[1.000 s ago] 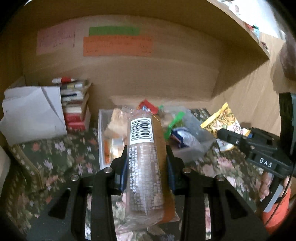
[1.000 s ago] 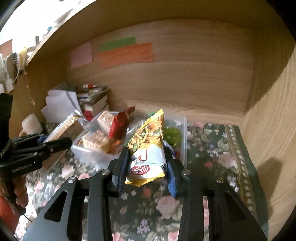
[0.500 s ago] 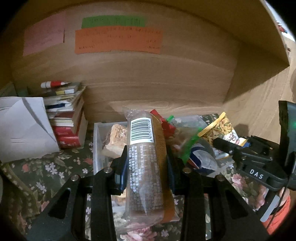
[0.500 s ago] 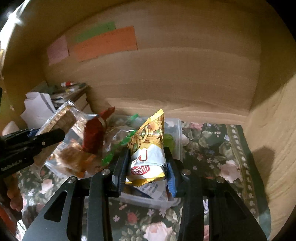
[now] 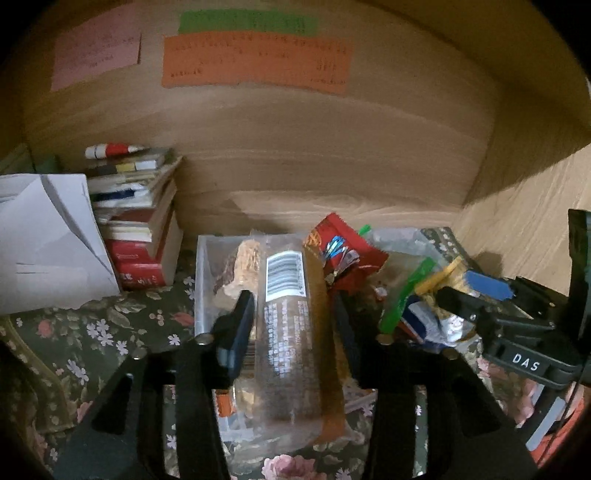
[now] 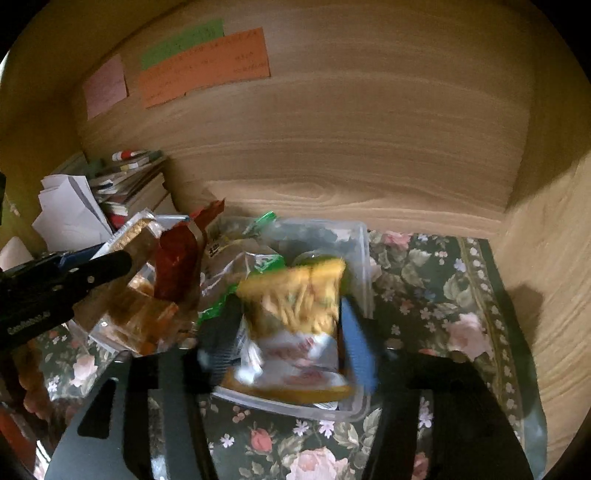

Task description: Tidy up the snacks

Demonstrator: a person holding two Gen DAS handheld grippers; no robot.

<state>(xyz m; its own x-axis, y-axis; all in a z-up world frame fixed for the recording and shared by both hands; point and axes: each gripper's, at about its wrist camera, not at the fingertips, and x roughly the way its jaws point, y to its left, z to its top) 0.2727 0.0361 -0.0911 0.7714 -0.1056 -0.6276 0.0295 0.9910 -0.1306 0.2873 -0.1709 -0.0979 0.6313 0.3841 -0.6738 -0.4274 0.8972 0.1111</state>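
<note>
Over the clear bin [image 6: 364, 258], left gripper [image 5: 291, 328] clamps a light, crushable biscuit pack [image 5: 291, 332] mid-length; right gripper [image 6: 288, 332] pinches a soft noodle-snack bag [image 6: 295, 317].

My left gripper [image 5: 291, 325] holds a long clear-wrapped brown snack pack [image 5: 291, 332] lengthwise between its 2 fingers, barcode facing up. It hangs over a clear plastic bin [image 5: 202, 280] crowded with snacks, including a red packet [image 5: 343, 251] and a green-edged bag [image 5: 404, 291]. The bin sits on a dark floral cloth [image 5: 92, 332] inside a wooden cabinet. At left, a stack of books [image 5: 136, 221] stands beside folded white paper [image 5: 44, 247]. 3 paper notes, pink [image 5: 96, 55], green [image 5: 247, 23] and orange [image 5: 256, 61], are stuck on the back wall. My right gripper [image 5: 476, 299] enters from the right, over the bin's right end.
</note>
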